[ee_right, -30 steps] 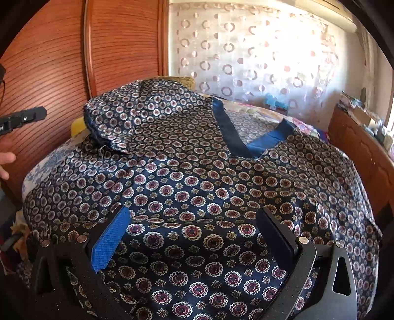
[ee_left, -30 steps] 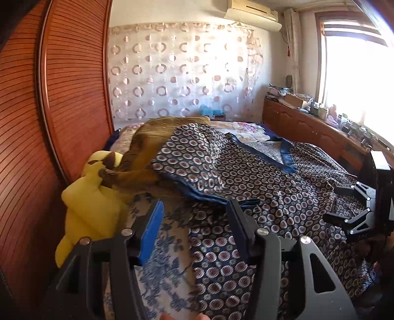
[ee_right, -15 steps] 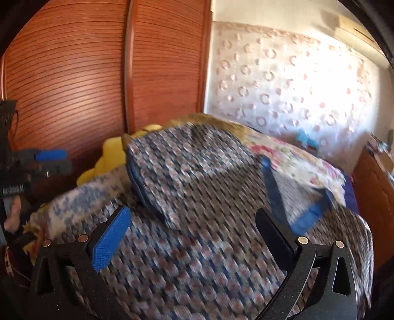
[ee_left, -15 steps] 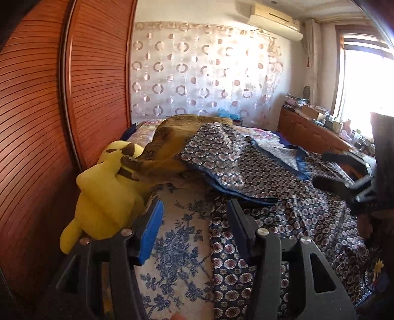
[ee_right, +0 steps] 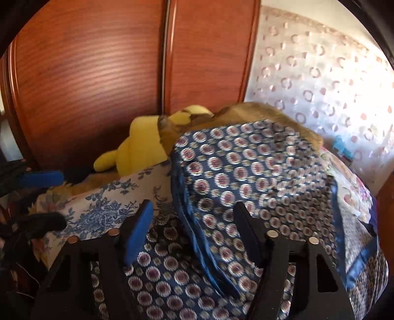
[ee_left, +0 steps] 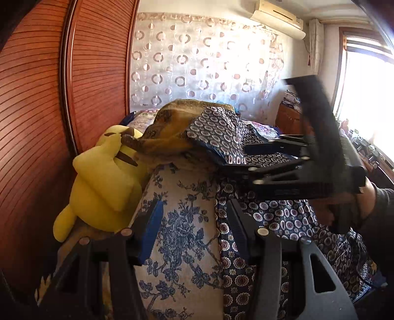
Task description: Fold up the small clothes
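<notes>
Closing right gripper point(ee_right: 194, 236) jaws over patterned garment point(ee_right: 246, 172) fold.

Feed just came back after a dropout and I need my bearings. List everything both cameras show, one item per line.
Patterned garment: one, navy with ringed dots and blue trim, spread on the bed, a flap folded over.
Floral sheet: one, white with blue flowers, under the garment's edge.
Plush toy: one, yellow, against the wardrobe.
Brown cloth: one, olive-brown, draped beside the toy.
Wardrobe: one, red-brown, slatted doors.
Curtain: one, white with rings, far wall.
Air conditioner: one, cream, above the curtain.
Window: one, bright.
Left gripper: open, above the sheet.
Right gripper: jaws closing over the garment's folded edge.
Hand: one, holding the right gripper.
</notes>
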### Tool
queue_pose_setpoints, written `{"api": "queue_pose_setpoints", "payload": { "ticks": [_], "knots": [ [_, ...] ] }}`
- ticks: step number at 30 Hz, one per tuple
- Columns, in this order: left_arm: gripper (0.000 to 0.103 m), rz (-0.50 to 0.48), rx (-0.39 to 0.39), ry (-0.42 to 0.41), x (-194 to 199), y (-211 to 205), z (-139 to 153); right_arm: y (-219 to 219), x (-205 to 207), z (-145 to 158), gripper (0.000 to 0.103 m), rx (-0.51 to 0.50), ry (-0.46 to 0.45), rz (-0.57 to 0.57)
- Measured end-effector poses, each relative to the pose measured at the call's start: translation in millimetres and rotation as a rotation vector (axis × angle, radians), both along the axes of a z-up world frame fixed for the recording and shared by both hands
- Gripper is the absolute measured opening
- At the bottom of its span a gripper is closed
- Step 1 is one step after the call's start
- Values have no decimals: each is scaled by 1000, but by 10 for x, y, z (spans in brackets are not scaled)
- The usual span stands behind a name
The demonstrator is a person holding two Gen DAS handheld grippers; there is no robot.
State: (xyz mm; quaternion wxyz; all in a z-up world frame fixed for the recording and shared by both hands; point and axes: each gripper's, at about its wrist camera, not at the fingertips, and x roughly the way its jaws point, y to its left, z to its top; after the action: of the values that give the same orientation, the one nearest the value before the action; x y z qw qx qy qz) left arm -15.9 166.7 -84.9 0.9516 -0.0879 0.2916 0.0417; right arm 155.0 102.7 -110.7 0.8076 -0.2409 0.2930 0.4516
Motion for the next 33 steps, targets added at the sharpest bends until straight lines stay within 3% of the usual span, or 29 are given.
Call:
{"api": "queue_pose_setpoints", "payload": {
  "ticks": [2, 7, 13, 20, 26, 27, 28, 29, 30, 33],
  "knots": [
    [53, 1, 5, 3, -1, -16, -28, 97, 33, -67, 58, -32, -3, 3],
    [53, -7, 12, 4, -11, -54, -80, 197, 137, -175, 17, -94, -50, -18],
    [53, -14, 7, -3, -18, -69, -69, -19, 289, 67, 6, 2, -58, -56],
    [53, -20, 7, -11, -20, -104, -33, -317, 649, 245, 5, 46, -69, -181],
    [53, -25, 1, -14, -4, -125, -21, -690, 1105, 101, 7, 48, 29, -365],
    [53, -26, 2, -13, -3, -130, -22, -730, 1155, 76, 20, 40, 33, -387],
    [53, -26, 3, -12, 3, -136, -22, -762, 1179, 63, 41, 35, 31, -404],
    [53, -27, 4, -10, 9, -145, -20, -811, 1192, 71, 49, 42, 33, -412],
    [53, -30, 5, -10, 14, -153, -21, -846, 1202, 79, 54, 55, 40, -412],
    [53, -41, 4, -9, 41, -191, -6, -920, 1176, 119, 54, 61, 39, -417]
  ]
}}
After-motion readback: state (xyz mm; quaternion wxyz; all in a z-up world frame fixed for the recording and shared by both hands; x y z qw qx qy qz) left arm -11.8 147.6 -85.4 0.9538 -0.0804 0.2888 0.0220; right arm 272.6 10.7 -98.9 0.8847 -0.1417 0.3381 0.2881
